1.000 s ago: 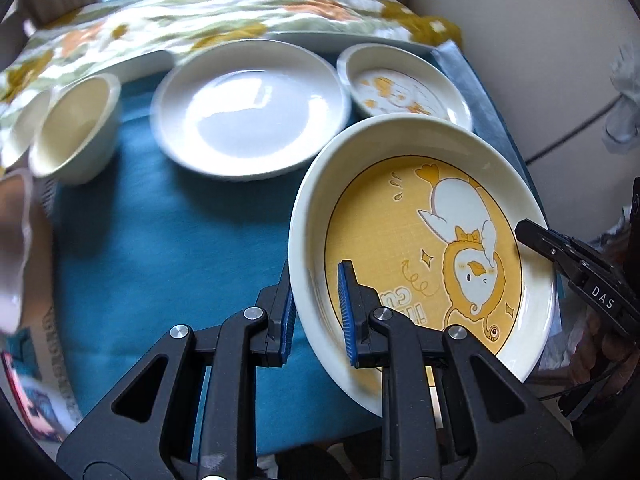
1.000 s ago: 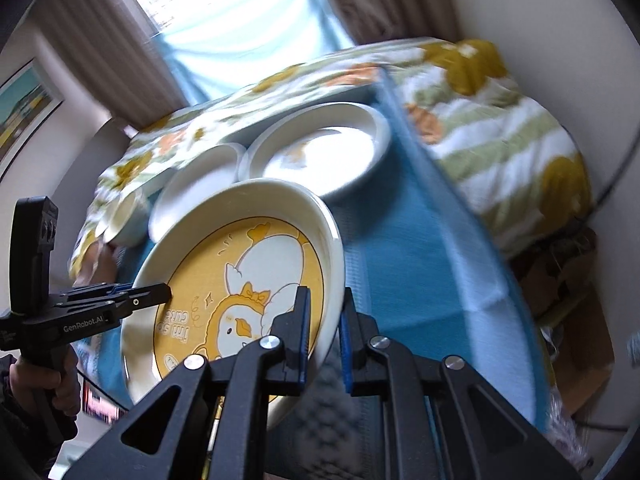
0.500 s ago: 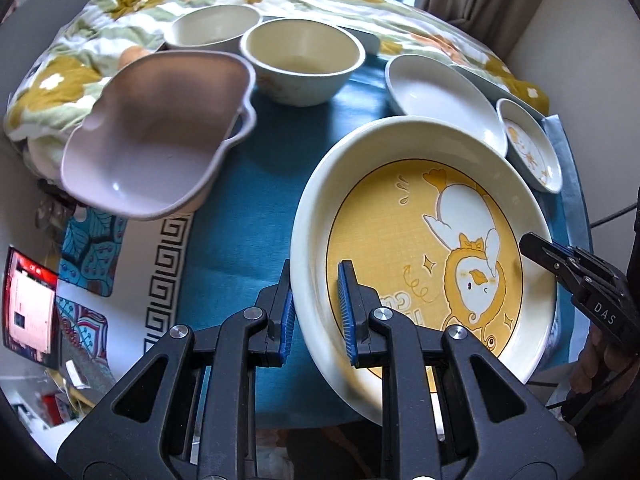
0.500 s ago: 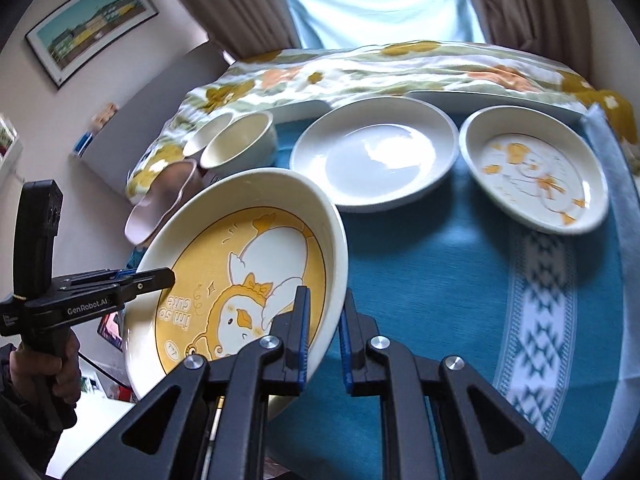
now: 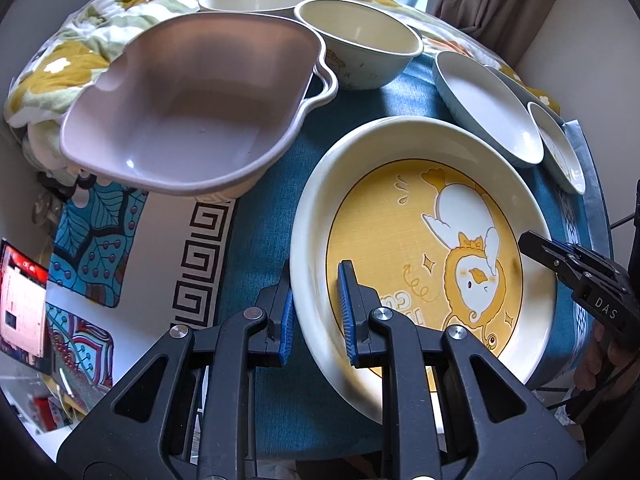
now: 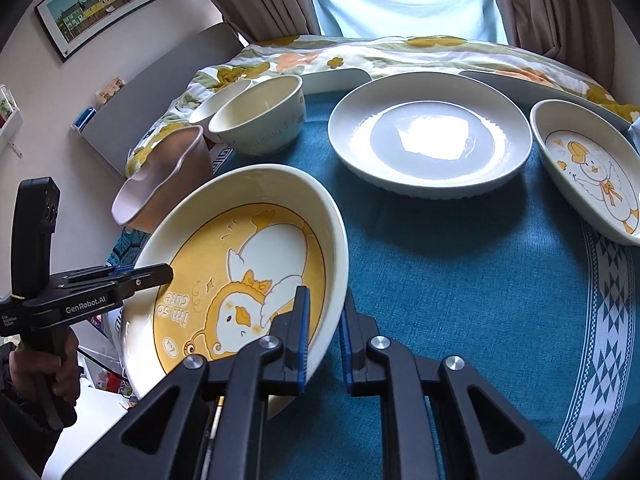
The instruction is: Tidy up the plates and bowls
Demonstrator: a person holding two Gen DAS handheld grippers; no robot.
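Note:
Both grippers hold one large cream plate with a yellow duck picture (image 5: 432,240), also in the right wrist view (image 6: 240,264), above the teal cloth. My left gripper (image 5: 316,316) is shut on its left rim. My right gripper (image 6: 323,336) is shut on its right rim. A plain white plate (image 6: 432,136), a small duck dish (image 6: 592,176), two cream bowls (image 6: 260,116) and a pink lobed bowl (image 5: 188,108) stand on the table.
A teal tablecloth (image 6: 460,280) covers the table. A flowered quilt (image 6: 400,52) lies along the far edge, under curtains. A patterned mat (image 5: 96,216) and a phone (image 5: 20,304) lie left of the table.
Both grippers have carried the duck plate leftward and turned left. The pink bowl and cream bowls have come closer in the left wrist view.

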